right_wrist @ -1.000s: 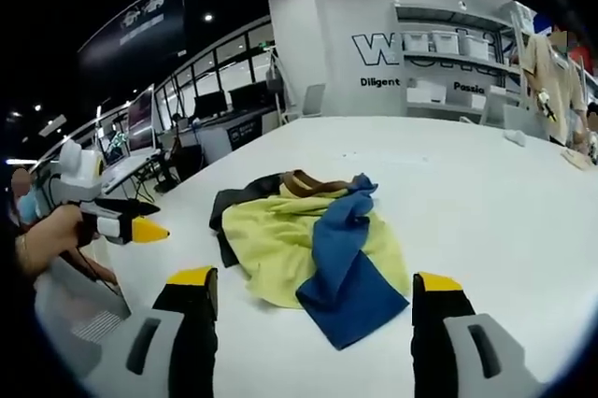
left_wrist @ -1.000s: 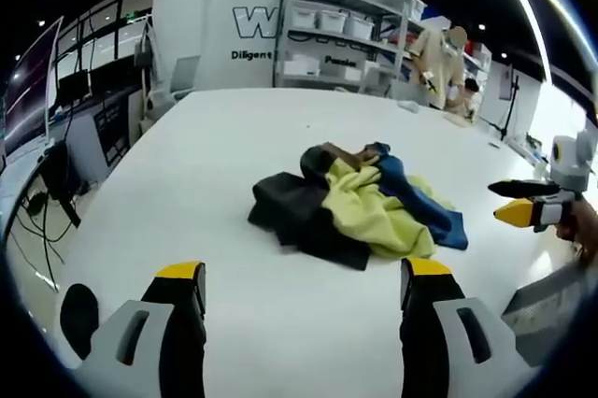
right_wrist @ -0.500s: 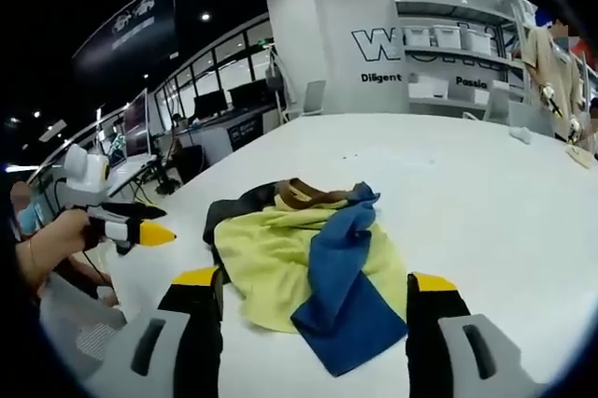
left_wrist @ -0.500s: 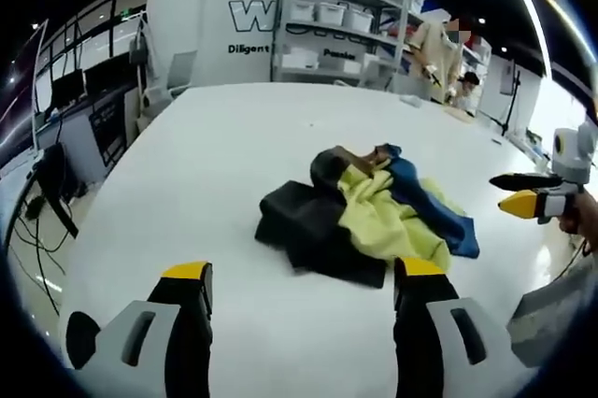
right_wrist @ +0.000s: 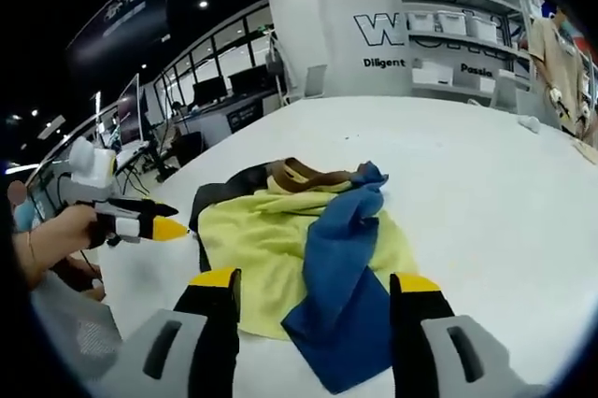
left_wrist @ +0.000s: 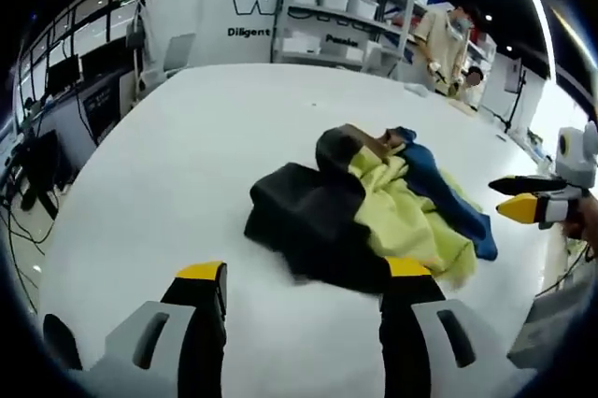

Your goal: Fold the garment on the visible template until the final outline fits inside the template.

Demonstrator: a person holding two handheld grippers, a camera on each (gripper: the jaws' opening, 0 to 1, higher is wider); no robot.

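The garment (left_wrist: 374, 206) lay crumpled in a heap near the middle of the white desk (left_wrist: 187, 136), black, yellow and blue panels tangled together with a brown collar band (right_wrist: 304, 174) at the far side. No template outline could be made out on the desk in either view. Judging by the heap, the folding had not begun: the step in hand looked like the approach, ahead of spreading the cloth flat.

The left tongs (left_wrist: 304, 277) stood wide open and empty, jaws straddling the near edge of the black part. The right tongs (right_wrist: 318, 284) were likewise spread wide and held nothing, poised over the blue strip (right_wrist: 341, 277) and the yellow panel (right_wrist: 262, 244). Each pair also showed in the other's view, hovering beside the pile.

The next move probably called for each pair to pinch a separate edge or corner and draw the layers apart; the twisted blue strip lying across the yellow could drag other layers along if taken carelessly.

Around stood white shelving with storage bins (left_wrist: 346, 20), a wall with lettering (right_wrist: 392, 29), workstations with monitors (right_wrist: 220, 99), and a person (left_wrist: 447, 34) beyond the desk's far end, all well apart from the garment
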